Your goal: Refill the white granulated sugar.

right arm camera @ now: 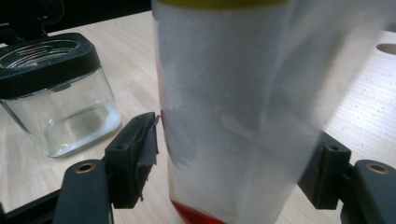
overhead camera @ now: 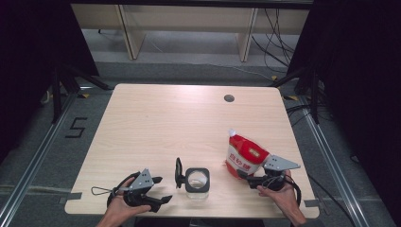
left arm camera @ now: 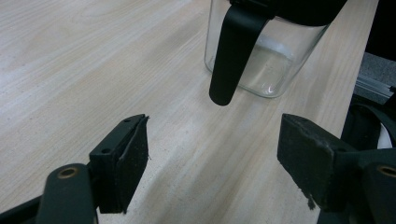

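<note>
Pouch [overhead camera: 244,156]: red/white, white cap on top, stood on the table [overhead camera: 189,118] near its right front part, leaning a bit. In the right gripper view the pouch [right arm camera: 233,116] is seen between the fingers of the right gripper [right arm camera: 238,161], w/ its clear-white lower part up close and a red strip at the bottom edge. The left-hand finger [right arm camera: 135,156] is seen just beside the pouch wall, a thin gap showing; the far finger [right arm camera: 327,172] is partly hidden behind the pouch, so contact there can't be told. Jaws are spread wide around the pouch, no squeeze or dent seen in the film. In the high view the right gripper [overhead camera: 250,178] is held by a hand [overhead camera: 283,191] at the pouch's base.

Jar [overhead camera: 196,180]: clear glass, black rim, lid flipped open to one side, looks empty; placed beyond the right gripper's left-hand finger, well apart from the pouch. In the right gripper view the jar [right arm camera: 56,98] is seen w/ its rim open.

Left gripper [left arm camera: 215,163]: fingers released, wide apart, nothing between them, bare table under them. The jar [left arm camera: 266,51] is ahead of these fingers and a bit toward the right one, w/ its black lid [left arm camera: 233,51] hanging down the near side, not touched. In the high view the left gripper [overhead camera: 161,189] is held by a hand [overhead camera: 124,201] near the front edge.
</note>
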`<state>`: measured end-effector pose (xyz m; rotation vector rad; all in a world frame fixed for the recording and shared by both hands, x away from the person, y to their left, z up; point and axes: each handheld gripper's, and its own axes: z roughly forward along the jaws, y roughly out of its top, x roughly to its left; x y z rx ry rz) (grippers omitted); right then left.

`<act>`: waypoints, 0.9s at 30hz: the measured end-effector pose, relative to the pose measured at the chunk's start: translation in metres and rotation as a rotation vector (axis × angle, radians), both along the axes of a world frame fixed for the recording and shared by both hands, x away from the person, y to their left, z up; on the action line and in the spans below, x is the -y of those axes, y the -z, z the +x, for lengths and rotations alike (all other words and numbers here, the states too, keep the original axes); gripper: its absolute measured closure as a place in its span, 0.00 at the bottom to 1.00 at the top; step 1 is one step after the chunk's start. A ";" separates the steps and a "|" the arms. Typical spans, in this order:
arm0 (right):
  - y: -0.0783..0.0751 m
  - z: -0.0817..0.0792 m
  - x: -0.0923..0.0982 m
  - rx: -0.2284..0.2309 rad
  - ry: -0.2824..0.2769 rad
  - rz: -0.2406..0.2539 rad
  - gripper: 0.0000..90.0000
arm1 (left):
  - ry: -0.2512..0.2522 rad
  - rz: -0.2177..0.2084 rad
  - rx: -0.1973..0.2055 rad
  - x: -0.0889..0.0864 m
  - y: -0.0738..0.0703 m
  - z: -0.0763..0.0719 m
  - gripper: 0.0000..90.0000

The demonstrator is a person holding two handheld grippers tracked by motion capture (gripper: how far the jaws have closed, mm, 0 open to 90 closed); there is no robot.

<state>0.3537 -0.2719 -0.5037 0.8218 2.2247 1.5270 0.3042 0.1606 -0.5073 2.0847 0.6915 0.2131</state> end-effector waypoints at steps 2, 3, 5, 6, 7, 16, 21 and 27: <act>0.000 -0.001 -0.001 -0.011 -0.004 0.004 0.33 | 0.001 0.000 0.001 0.001 0.000 0.000 0.27; 0.001 0.002 -0.001 0.017 -0.010 -0.002 0.32 | -0.002 -0.006 0.004 0.001 0.000 0.000 0.27; 0.001 0.003 -0.001 0.016 -0.003 -0.011 0.32 | 0.001 -0.002 0.010 0.001 0.000 0.000 0.27; 0.002 0.004 -0.001 0.008 0.000 0.011 0.31 | 0.014 0.016 0.021 0.000 0.000 0.000 0.27; 0.003 0.007 0.001 0.036 0.020 -0.014 0.33 | 0.012 0.008 0.017 0.000 0.000 0.000 0.28; 0.008 0.012 -0.005 0.001 -0.012 0.019 0.35 | 0.013 -0.008 0.007 0.001 -0.001 -0.001 0.28; 0.011 0.016 -0.007 0.023 -0.018 0.013 0.34 | 0.004 -0.008 0.010 0.002 -0.001 -0.002 0.28; 0.012 0.018 -0.009 0.035 0.001 0.032 0.33 | 0.013 0.006 0.014 0.001 -0.001 -0.001 0.28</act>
